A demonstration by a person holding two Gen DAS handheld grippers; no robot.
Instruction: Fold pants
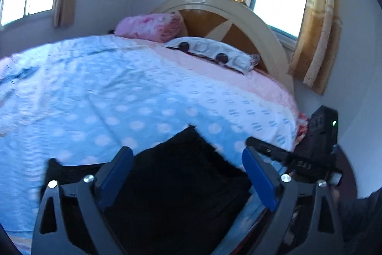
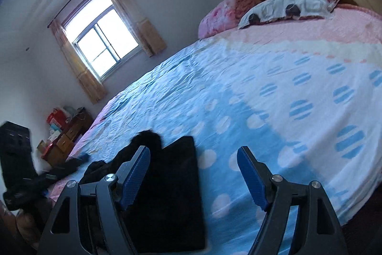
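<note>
Pants (image 1: pixel 176 178) lay as a dark folded bundle at the near edge of the bed (image 1: pixel 100 92), both the left gripper (image 1: pixel 187 173) and right gripper (image 2: pixel 193 173) gaped empty, so any careless regrasp risked undoing the fold.

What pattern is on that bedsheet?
The bedsheet is light blue with white dots, turning white with blue striped dots, clearest in the right wrist view.

Black pants (image 1: pixel 176 173), folded into a flat block, lying on the bed's near edge
</note>
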